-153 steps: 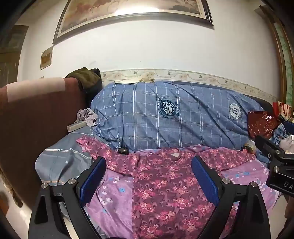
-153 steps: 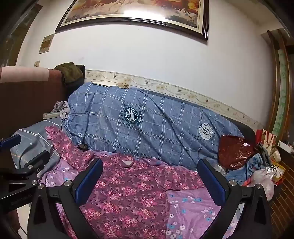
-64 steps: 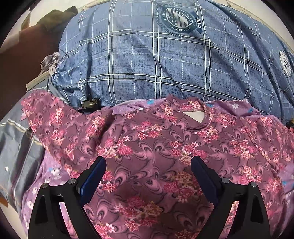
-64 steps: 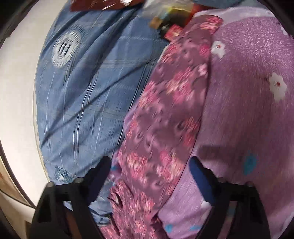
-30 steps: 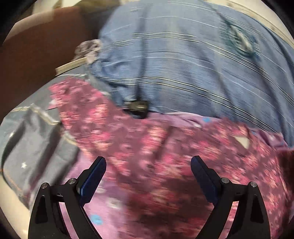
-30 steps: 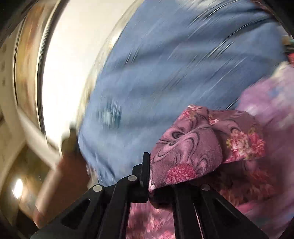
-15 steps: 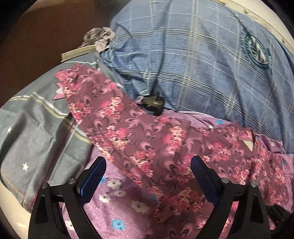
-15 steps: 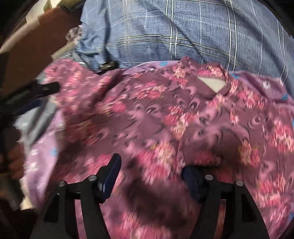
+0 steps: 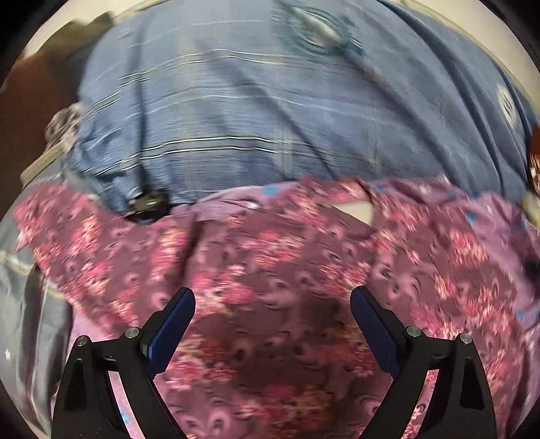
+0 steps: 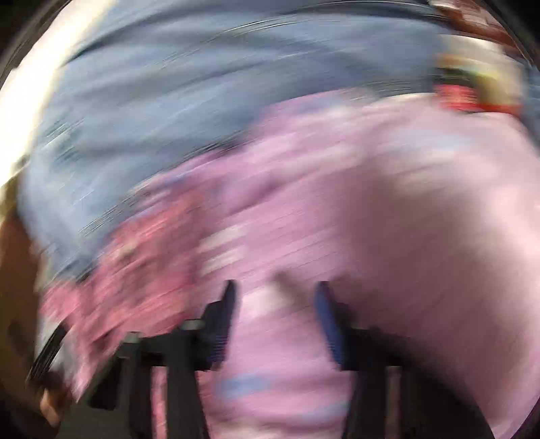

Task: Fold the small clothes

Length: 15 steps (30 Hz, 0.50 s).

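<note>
Left wrist view, some motion blur. Left gripper point(image 9: 271, 304) spread wide, jaws well apart, blue pads point(image 9: 170, 332) facing inward, nothing between them; poised just above floral top point(image 9: 270, 270). Contact w/ fabric: cannot tell. Floral top: maroon w/ pink flower print, spread flat across near half of scene, neck opening point(image 9: 357, 211) toward far side, one sleeve point(image 9: 67, 236) stretched out to left. Beneath top, lilac sheet w/ small flowers point(image 9: 236, 199), visible at far edge of top & at near left. Far side: bulky blue plaid bedding point(image 9: 270, 101) w/ round emblem point(image 9: 319, 28), rising behind top. Small black object point(image 9: 148, 202) at foot of bedding, just beside sleeve's far edge; identity unclear. Far left: grey striped cloth w/ stars point(image 9: 20, 304) under sleeve end, brown surface point(image 9: 30, 91) beyond it.

Right wrist view, heavy motion blur, detail mostly lost. Right gripper point(image 10: 275, 304) parted at moderate width, a clear gap between blue pads point(image 10: 325, 317), nothing held; only lilac sheet point(image 10: 371, 202) seen in gap. Floral top point(image 10: 141, 263) as pink-maroon smear to left of gripper, apart from its fingers. Blue bedding point(image 10: 168, 101) across far side. Red & yellowish items point(image 10: 472, 91) at far right edge of sheet, too blurred to name. Dark shape at near left edge, unidentifiable.
</note>
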Each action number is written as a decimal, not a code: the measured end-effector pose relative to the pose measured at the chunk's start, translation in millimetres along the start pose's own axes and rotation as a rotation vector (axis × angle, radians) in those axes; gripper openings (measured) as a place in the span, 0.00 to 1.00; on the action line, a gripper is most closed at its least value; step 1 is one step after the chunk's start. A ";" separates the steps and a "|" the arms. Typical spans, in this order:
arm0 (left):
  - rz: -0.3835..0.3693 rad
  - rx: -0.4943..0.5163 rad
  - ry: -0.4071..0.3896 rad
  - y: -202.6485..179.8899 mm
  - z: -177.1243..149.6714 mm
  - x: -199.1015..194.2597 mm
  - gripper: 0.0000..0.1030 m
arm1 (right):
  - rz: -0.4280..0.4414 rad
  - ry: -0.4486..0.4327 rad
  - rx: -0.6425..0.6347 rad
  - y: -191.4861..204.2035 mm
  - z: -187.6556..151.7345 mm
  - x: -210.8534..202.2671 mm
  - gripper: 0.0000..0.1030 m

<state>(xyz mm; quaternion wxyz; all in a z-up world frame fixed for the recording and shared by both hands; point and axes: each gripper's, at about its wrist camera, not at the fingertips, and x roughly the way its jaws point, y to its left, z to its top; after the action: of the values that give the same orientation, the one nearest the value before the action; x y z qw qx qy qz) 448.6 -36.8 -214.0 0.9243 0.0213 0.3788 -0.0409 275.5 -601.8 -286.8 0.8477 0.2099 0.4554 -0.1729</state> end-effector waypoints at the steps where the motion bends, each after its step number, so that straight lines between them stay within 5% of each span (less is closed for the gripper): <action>1: -0.003 0.011 0.012 -4.5 -0.5 3.9 0.91 | -0.135 -0.066 0.104 -37.8 16.7 -2.4 0.20; 3: -0.025 0.004 0.041 -7.7 0.9 11.8 0.91 | -0.307 -0.181 0.349 -99.6 31.6 -18.3 0.23; 5: -0.049 -0.018 0.049 -6.8 2.8 15.3 0.91 | -0.280 -0.264 0.368 -105.4 31.3 -40.1 0.23; 8: -0.083 -0.004 0.019 -16.7 6.7 14.4 0.91 | -0.102 -0.317 0.151 -38.1 17.0 -61.7 0.28; 11: -0.114 0.047 0.005 -33.5 1.4 9.8 0.91 | 0.211 -0.234 0.090 42.2 -14.0 -60.9 0.72; 13: -0.115 0.082 -0.011 -41.0 -2.9 5.3 0.92 | 0.393 -0.116 0.042 100.5 -37.3 -47.4 0.72; 15: -0.111 0.102 -0.047 -49.6 -3.7 3.9 0.92 | 0.463 0.000 -0.060 154.4 -57.6 -32.9 0.66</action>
<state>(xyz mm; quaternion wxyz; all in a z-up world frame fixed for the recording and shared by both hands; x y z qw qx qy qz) 444.2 -86.1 -219.8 0.9271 0.0462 0.3549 -0.1117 292.7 -437.4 -257.0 0.8706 0.2835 0.4000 0.0400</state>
